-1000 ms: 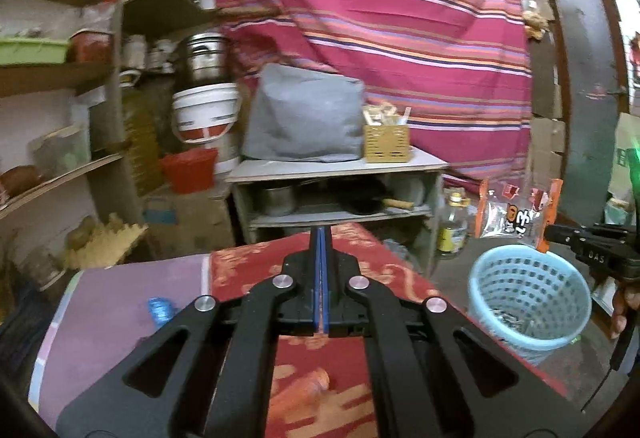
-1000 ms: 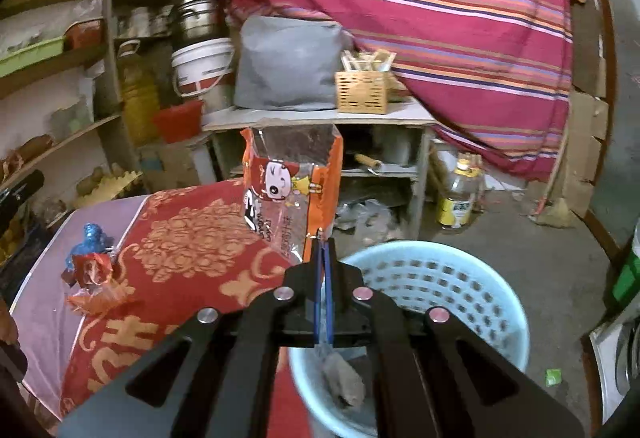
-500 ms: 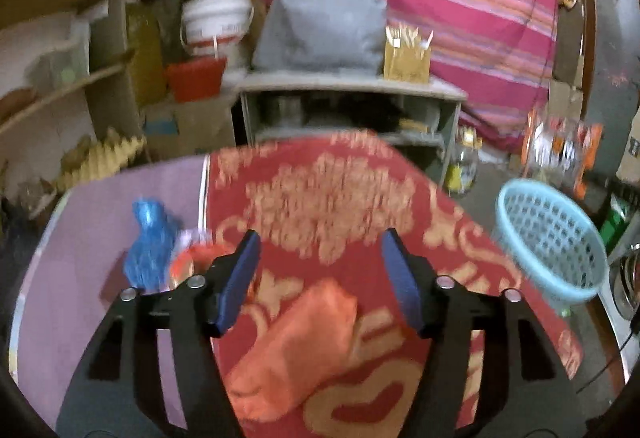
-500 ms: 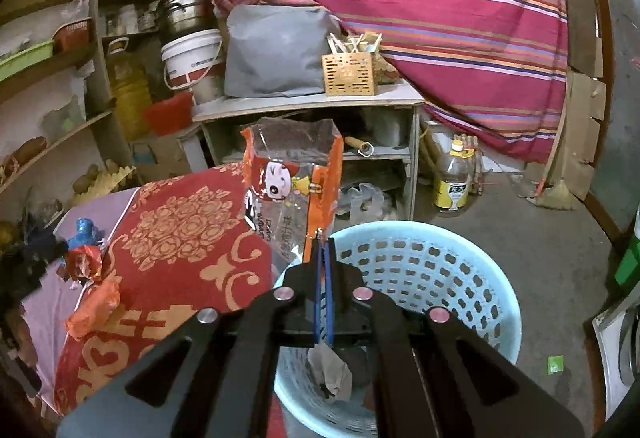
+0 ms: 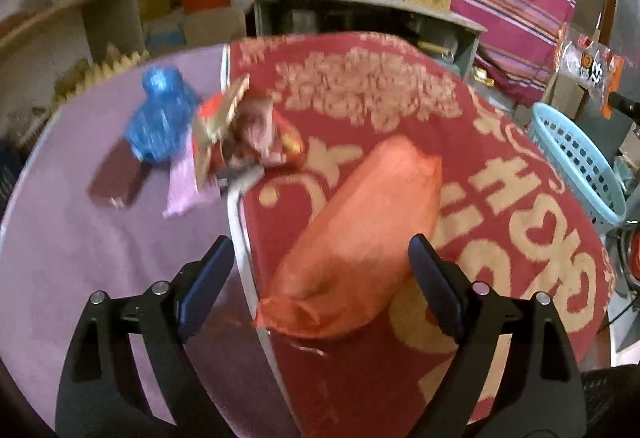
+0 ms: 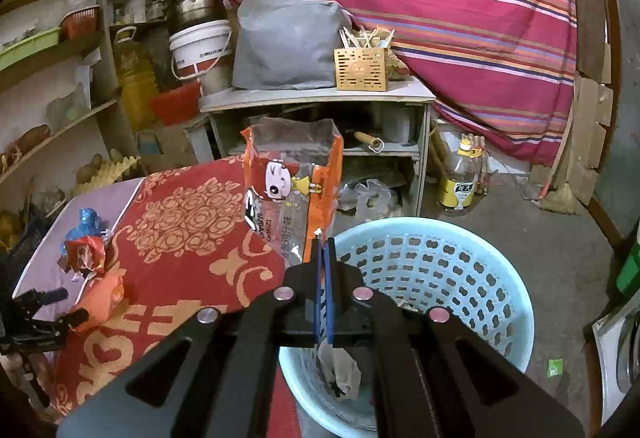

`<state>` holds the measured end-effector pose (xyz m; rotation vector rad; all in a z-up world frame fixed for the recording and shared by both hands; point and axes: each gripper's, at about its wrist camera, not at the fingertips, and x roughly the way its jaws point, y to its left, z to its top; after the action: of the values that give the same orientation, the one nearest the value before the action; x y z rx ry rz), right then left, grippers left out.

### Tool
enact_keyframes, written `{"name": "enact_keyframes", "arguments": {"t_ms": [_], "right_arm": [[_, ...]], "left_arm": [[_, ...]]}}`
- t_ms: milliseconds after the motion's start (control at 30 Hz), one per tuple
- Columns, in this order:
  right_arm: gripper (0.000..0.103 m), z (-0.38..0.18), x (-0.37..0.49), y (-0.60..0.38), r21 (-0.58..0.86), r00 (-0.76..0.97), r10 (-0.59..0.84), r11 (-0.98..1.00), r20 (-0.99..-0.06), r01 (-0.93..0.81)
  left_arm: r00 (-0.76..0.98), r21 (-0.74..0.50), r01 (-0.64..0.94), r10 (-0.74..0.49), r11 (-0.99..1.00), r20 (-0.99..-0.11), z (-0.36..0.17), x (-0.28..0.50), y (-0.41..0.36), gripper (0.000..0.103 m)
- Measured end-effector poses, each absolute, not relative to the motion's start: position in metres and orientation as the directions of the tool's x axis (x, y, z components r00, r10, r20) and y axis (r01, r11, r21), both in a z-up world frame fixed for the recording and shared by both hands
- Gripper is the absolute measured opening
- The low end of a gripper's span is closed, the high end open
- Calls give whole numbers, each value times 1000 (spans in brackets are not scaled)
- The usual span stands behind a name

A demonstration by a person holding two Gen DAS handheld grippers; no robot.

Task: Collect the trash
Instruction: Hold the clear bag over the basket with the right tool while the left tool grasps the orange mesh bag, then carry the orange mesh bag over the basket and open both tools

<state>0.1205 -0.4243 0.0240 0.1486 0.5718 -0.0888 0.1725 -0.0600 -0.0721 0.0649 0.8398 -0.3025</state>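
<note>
An orange plastic bag [image 5: 360,238] lies on the red patterned cloth [image 5: 500,198], its near end between the fingers of my left gripper [image 5: 320,258]. The jaws are opening and the pads stand apart from the bag. Beyond it sits a heap of crumpled wrappers [image 5: 240,134], a blue foil lump [image 5: 160,118] and a dark brown packet [image 5: 116,178]. My right gripper [image 6: 323,250] is shut on the corner of an orange snack bag [image 6: 294,190], which stands up above the rim of the light blue basket [image 6: 460,270]. The same bag [image 5: 588,66] shows far right in the left wrist view.
A purple sheet [image 5: 80,258] covers the table's left half. The basket [image 5: 576,166] stands on the floor off the table's right edge, with trash inside. Behind are a grey shelf unit [image 6: 320,98], wall shelves [image 6: 52,50], a bucket [image 6: 200,46] and an oil bottle [image 6: 460,182].
My left gripper has dropped and tipped down to the table and gone from shut to wide open around the orange bag. The right gripper holds the snack bag almost still over the basket.
</note>
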Motion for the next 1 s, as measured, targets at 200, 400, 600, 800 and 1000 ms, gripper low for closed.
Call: {"name": "enact_keyframes", "arguments": {"t_ms": [200, 400, 600, 800, 1000], "right_arm": [[1, 24, 121, -422, 114, 838, -39, 986, -544, 120], [1, 23, 121, -421, 117, 840, -40, 986, -542, 122], [1, 24, 119, -428, 129, 842, -46, 982, -538, 136], [1, 26, 112, -438, 136, 849, -56, 979, -526, 149], [1, 28, 101, -452, 134, 850, -78, 976, -521, 172]], "left_arm": [[596, -56, 345, -265, 937, -758, -80, 168, -69, 38], [617, -35, 354, -262, 934, -742, -74, 166, -71, 35], [656, -43, 311, -247, 950, -713, -61, 176, -62, 26], [712, -69, 309, -279, 949, -645, -32, 178, -73, 10], [763, -92, 331, -324, 939, -559, 2, 177, -104, 9]]}}
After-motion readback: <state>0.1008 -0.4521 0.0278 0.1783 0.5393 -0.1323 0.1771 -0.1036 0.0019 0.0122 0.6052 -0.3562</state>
